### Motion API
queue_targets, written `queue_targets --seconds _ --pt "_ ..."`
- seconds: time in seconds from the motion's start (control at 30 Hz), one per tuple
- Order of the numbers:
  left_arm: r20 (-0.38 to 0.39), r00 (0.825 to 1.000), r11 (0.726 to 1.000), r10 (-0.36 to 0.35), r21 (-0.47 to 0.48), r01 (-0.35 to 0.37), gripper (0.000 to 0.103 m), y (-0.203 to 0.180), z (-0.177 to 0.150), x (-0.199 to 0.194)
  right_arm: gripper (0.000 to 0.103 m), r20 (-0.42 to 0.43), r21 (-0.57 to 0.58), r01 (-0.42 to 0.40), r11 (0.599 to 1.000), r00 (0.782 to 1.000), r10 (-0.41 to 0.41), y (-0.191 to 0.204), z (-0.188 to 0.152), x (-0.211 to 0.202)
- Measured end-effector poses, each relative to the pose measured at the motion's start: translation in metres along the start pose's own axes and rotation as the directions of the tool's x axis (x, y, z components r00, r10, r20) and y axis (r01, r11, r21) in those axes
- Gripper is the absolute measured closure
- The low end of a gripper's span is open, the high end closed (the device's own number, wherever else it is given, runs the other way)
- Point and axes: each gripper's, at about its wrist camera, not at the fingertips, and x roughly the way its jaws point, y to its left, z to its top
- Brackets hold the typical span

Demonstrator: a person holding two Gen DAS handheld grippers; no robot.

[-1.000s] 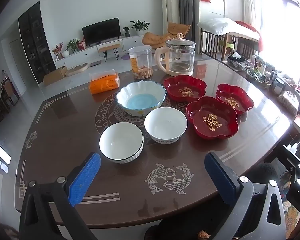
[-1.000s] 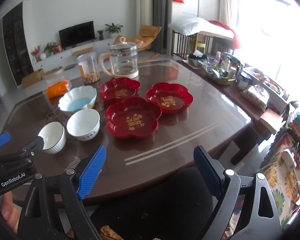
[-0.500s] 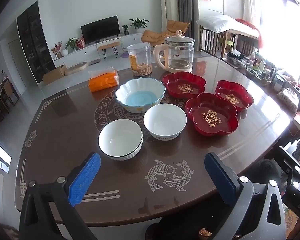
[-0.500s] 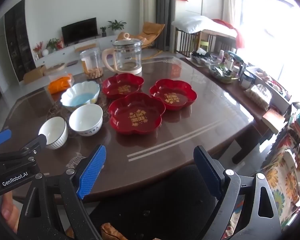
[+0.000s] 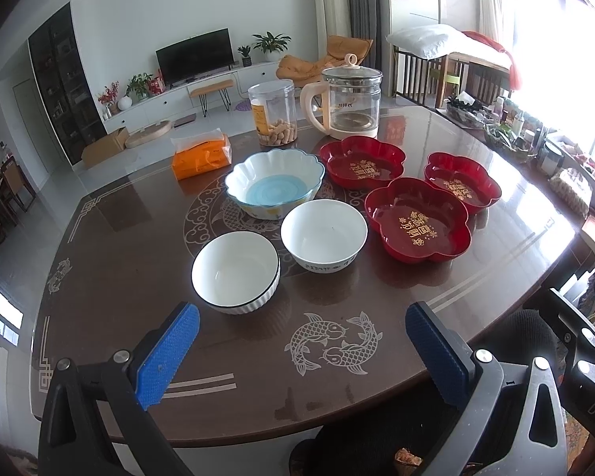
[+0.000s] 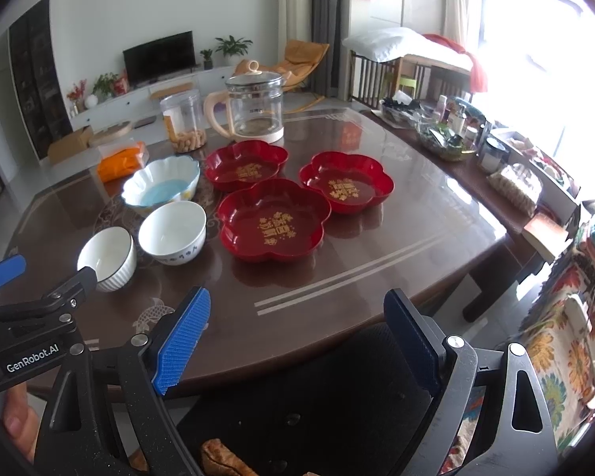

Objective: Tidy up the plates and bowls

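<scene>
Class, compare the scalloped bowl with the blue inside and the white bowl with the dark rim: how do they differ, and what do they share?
The scalloped bowl has a wavy edge; the dark-rimmed bowl has a smooth round one. The scalloped bowl is blue inside and wider; the dark-rimmed bowl is plain white inside. The scalloped bowl sits farther from the grippers, by the orange pack. Both stand upright and empty on the table.

Home living-dining room: television (image 5: pixel 194 55), lounge chair (image 5: pixel 337 53) (orange), dining table (image 5: pixel 119 246).

three red plates (image 5: pixel 415 221) with gold lettering, white bowls (image 5: pixel 323 234), blue-centred scalloped bowl (image 5: pixel 273 186)
</scene>
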Motion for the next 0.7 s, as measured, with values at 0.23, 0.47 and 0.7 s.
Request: queue_targets --seconds 0.23,0.47,0.7 --pt "0.001 1.000 1.000 -0.001 0.001 0.001 0.000 0.0000 -0.0001 -0.0004 0.012 -0.002 -0.001 0.000 1.000 1.000 0.000 0.0022 -0.0021 0.0019" --pt "-0.006 1.000 1.000 -0.003 0.004 0.003 0.000 -0.0006 -0.0003 0.0007 0.012 -0.005 0.000 0.001 1.000 1.000 -0.001 0.0025 -0.0028 0.0023" --pt "-0.018 1.000 1.000 -0.003 0.006 0.003 0.000 -0.0007 -0.0002 0.0049 0.012 -0.019 -0.001 -0.004 1.000 1.000 0.004 0.0056 -0.0084 0.0062"
